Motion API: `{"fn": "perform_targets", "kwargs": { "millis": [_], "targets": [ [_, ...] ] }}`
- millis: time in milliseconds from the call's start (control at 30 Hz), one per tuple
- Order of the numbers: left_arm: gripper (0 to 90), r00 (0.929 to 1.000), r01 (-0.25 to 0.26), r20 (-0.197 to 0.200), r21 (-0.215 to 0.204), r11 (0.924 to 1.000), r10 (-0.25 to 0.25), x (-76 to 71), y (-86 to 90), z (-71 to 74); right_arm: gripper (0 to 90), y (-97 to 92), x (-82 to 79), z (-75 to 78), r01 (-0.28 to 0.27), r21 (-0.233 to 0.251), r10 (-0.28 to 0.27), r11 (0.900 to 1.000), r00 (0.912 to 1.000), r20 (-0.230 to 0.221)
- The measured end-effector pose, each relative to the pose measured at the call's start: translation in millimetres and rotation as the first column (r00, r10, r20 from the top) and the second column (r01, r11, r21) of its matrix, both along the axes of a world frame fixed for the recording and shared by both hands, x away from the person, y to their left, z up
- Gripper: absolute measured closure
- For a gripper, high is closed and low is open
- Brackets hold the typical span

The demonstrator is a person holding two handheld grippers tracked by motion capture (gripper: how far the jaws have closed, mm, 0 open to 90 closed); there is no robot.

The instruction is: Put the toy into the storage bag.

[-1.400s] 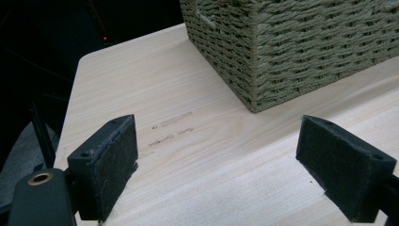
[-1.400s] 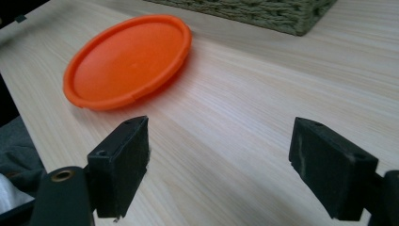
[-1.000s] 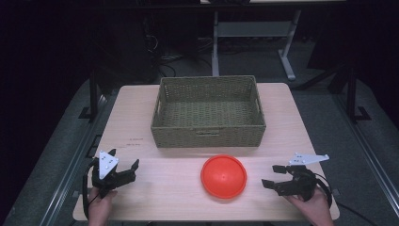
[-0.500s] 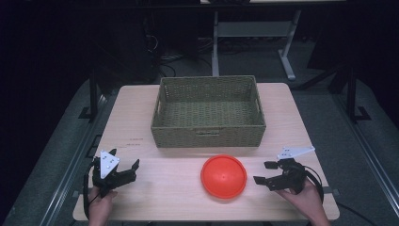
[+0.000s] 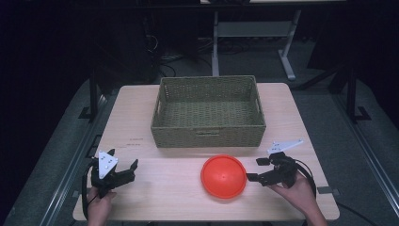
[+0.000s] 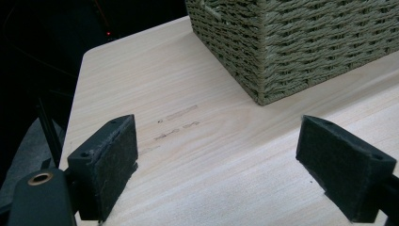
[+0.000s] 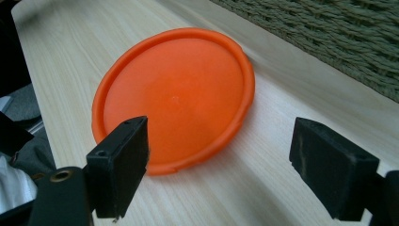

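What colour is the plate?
Orange all over; the plate shows best in the right gripper view.

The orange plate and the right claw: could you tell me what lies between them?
Nothing but bare table. In the high view a narrow strip of wood separates the orange plate from the open right claw, and the right gripper view agrees.

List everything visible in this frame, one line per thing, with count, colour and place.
Plate: one, orange, flat on the near part of the table, in front of the basket.
Basket: one, olive green wicker, centre back of the table, nothing seen inside.
Table: one, light wood.
Frame legs: grey, on the floor behind the table.
Left gripper: one, black, open, near left corner.
Right gripper: one, black, open, just right of the plate.
Hands: two, at the near edge.
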State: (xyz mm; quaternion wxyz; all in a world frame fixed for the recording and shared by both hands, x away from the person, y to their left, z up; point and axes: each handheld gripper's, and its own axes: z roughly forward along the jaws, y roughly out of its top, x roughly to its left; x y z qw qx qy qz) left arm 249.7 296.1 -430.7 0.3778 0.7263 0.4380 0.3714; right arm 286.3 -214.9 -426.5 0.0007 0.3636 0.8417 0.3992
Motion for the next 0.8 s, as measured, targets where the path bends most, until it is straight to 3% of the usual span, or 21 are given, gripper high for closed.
{"fn": "perform_targets", "kwargs": {
  "millis": [367, 533, 800],
  "targets": [
    [12.7, 1.0, 0.002, -0.008, 0.01, 0.9999, -0.002, 0.7, -2.1, -0.4, 22.7, 24.0, 16.8, -1.5, -0.012, -0.073, 0.007, 0.9972, 0.998, -0.063],
    [12.7, 0.9999, 0.004, -0.01, 0.015, 0.9999, -0.004, 1.1, -3.2, -0.7, 23.4, 27.6, 25.4, -6.4, 0.0, -0.076, -0.007, 0.9971, 0.9955, -0.094],
    [12.7, 0.9999, 0.01, -0.013, 0.027, 0.9996, -0.01, 1.4, -5.3, -1.0, 33.6, 31.9, 34.0, -15.5, -0.02, -0.072, 0.01, 0.9972, 0.991, -0.134]
  ]
}}
